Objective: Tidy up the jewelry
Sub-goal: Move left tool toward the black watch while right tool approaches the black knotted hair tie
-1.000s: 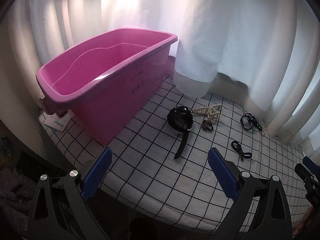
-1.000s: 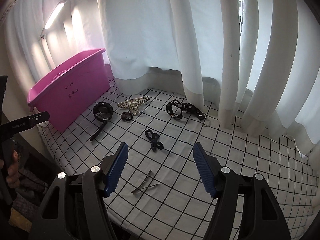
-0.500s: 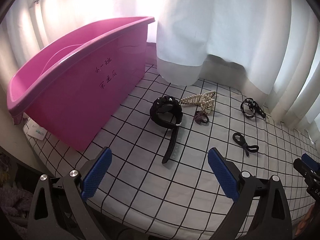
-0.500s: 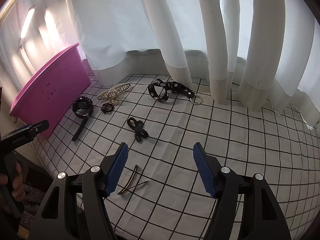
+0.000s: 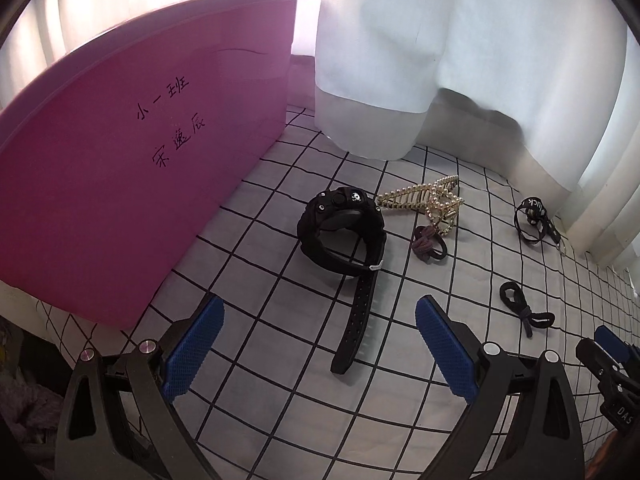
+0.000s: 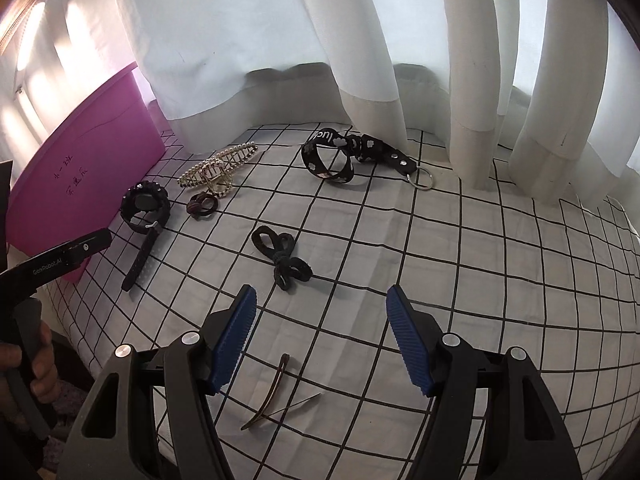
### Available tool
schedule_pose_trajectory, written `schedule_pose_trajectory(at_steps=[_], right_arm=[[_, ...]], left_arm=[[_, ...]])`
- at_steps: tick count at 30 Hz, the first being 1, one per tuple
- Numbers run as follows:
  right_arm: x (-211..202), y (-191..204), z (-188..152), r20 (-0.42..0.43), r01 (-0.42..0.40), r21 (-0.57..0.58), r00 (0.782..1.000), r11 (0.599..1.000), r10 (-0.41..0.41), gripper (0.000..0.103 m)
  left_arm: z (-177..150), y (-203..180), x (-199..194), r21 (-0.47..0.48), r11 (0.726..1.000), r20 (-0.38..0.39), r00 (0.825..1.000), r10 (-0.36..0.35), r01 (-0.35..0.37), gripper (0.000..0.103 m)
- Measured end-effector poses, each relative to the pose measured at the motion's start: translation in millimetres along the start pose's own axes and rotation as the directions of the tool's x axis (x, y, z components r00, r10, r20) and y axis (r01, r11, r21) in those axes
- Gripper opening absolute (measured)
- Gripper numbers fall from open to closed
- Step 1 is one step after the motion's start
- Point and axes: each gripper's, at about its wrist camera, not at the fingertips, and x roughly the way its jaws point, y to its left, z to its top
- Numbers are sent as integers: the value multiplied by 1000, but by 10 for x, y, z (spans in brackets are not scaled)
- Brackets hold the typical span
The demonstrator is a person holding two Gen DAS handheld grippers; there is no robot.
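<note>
Both tongs, left (image 5: 316,350) and right (image 6: 322,336), wide open and empty; mid-frame, black watch (image 5: 342,236): stiff and light by the look, best pinched across its band.

Pink bin (image 5: 120,184) — black-gridded white cloth (image 6: 440,280)

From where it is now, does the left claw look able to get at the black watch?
Probably yes: the left claw is open, the black watch lies just ahead on the checked cloth, and nothing sits between them.
</note>
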Motion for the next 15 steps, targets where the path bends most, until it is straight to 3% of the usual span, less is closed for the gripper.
schedule_pose_trajectory(at_steps=[15], right_arm=[[482,162,144,-33,-23,-51,999,998,21,65]], left_arm=[[121,19,549,-17,1000,-26,1000,15,-16,95]])
